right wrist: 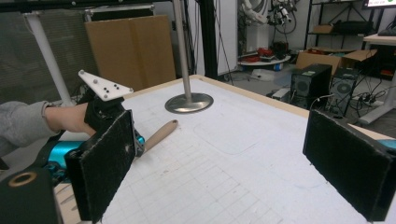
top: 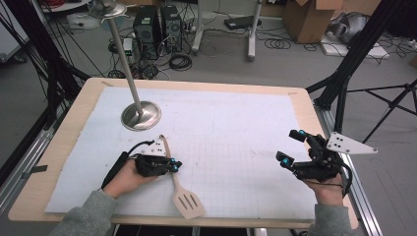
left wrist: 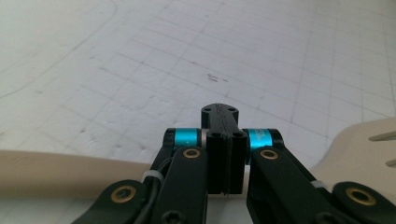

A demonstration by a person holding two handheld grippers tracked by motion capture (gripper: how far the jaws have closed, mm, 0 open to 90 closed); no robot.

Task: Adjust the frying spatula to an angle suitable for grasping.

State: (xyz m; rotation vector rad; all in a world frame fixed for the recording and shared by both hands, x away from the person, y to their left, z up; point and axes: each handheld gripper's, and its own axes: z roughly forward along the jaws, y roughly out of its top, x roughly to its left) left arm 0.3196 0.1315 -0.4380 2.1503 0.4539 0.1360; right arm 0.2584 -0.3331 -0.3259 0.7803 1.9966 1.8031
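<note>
A pale wooden slotted spatula (top: 187, 200) lies on the white gridded mat (top: 236, 128) at the front left, its handle pointing away from me. My left gripper (top: 176, 166) sits right over the middle of the handle, jaws pressed together. In the left gripper view the shut left gripper (left wrist: 219, 116) points across the mat, with the spatula (left wrist: 56, 170) passing underneath it; I see nothing between the pads. My right gripper (top: 289, 146) hovers open at the right side of the mat. In the right gripper view the right gripper (right wrist: 226, 168) stands wide with nothing between its pads, and the spatula (right wrist: 159, 133) lies beyond.
A metal stand with a round base (top: 141, 115) and a leaning pole stands on the mat's back left, also seen as the stand base (right wrist: 189, 102). The wooden table edge (top: 64, 142) frames the mat. Computer towers, cables and boxes are on the floor behind.
</note>
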